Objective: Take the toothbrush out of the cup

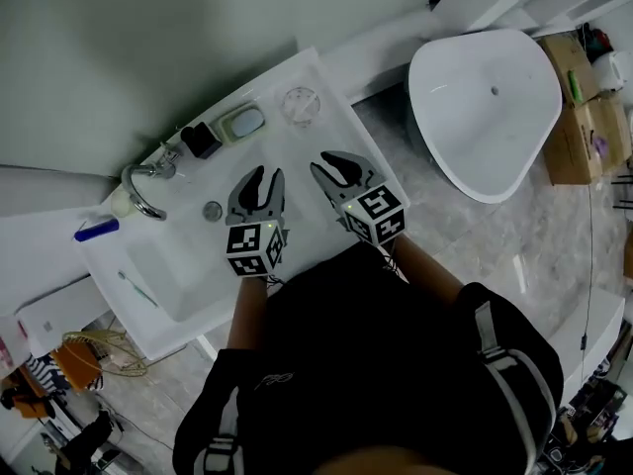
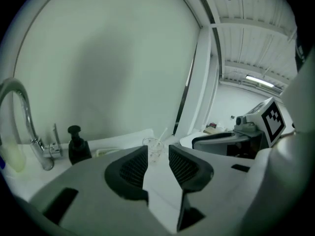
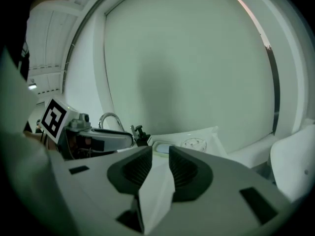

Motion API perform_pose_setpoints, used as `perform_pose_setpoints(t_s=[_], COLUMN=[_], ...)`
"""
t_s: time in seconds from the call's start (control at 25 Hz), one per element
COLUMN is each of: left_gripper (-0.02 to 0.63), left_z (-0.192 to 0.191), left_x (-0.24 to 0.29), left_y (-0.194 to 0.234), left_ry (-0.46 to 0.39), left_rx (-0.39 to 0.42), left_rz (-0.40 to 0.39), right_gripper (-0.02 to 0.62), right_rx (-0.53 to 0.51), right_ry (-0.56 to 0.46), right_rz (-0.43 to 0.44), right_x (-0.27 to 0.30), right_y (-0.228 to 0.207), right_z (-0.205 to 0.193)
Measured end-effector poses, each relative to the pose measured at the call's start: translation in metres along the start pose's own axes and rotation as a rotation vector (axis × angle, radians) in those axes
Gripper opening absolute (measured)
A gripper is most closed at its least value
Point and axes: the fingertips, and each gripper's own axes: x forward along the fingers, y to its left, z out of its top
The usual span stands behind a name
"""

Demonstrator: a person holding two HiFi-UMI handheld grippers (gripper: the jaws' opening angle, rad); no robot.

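White bathroom table (image 1: 341, 117) under them, the left gripper (image 1: 268, 174) and right gripper (image 1: 321, 162) both gaped empty, the cup (image 1: 300, 105) holding its toothbrush (image 2: 161, 134) dead ahead of the left one; I'd pinch that stem above the rim.

"Where does the cup (image 1: 301, 105) stand?"

"At the back right corner of the counter (image 1: 297, 156), by the wall, with the toothbrush (image 2: 161, 134) in it."

"And left of it?"

"The soap dish (image 1: 242, 123) is just beside it, then the pump bottle (image 1: 201, 140), then the faucet (image 1: 143, 181) behind the basin (image 1: 183, 270)."

"The grippers?"

"The left gripper (image 1: 265, 174) and right gripper (image 1: 326, 161) are side by side over the counter, before the cup and apart from it. The bathtub (image 1: 485, 107) lies right of the counter."
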Motion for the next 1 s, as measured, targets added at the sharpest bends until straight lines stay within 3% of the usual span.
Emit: perform_pose_setpoints(t_s=[0.16,0.32,0.68,1.0], left_gripper=[0.141,0.141,0.141,0.141], left_z=[0.021,0.027,-0.002,-0.022], left_x=[0.043,0.078,0.171,0.209], left_y=[-0.008,-0.004,-0.022,-0.017], left_ry=[0.032,0.135,0.378,0.564], left_rx=[0.081,0.182,0.299,0.395], left_rz=[0.01,-0.004,-0.065,-0.127], right_gripper=[0.114,0.112,0.112,0.106], right_rx=[0.03,0.055,0.077,0.144], right_ry=[-0.005,-0.003,0.037,0.05], right_rz=[0.016,0.025,0.059,0.046], right_x=[0.008,0.021,0.014,0.011], right_y=[-0.04,-0.064,-0.116,-0.146], right_z=[-0.001,-0.002,-0.027,-0.038])
